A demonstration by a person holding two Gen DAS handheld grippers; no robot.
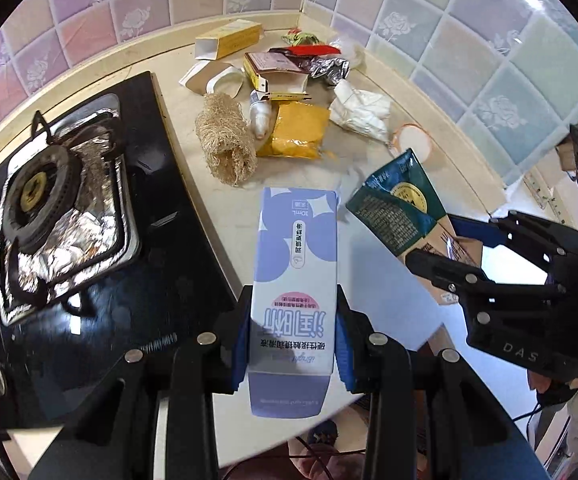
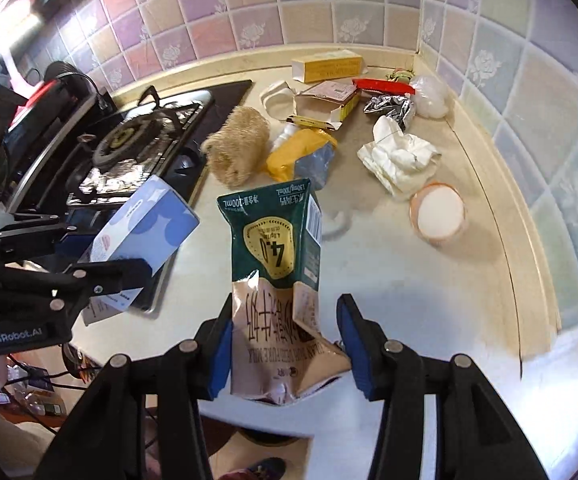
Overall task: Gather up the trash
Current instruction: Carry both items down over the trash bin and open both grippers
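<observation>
A purple-and-white carton box (image 1: 295,248) stands lifted over the cream countertop (image 1: 369,280), and my left gripper (image 1: 293,332) is shut on its lower half with both blue pads against its sides. The same box (image 2: 149,220) and left gripper (image 2: 97,252) show at the left of the right wrist view. A crushed green-and-tan milk carton (image 2: 277,232) hangs above the counter in my right gripper (image 2: 285,320), squeezed near its crumpled bottom. In the left wrist view the milk carton (image 1: 397,204) and right gripper (image 1: 461,248) sit at the right.
A trash pile lies toward the back corner: a loofah (image 1: 225,140), yellow packet (image 1: 297,132), crumpled white tissue (image 1: 361,112), round white lid (image 1: 413,140), foil (image 1: 329,68), small bottle (image 1: 260,114) and yellow box (image 1: 229,40). A foil-lined gas stove (image 1: 49,200) is on the left. Tiled walls enclose the corner.
</observation>
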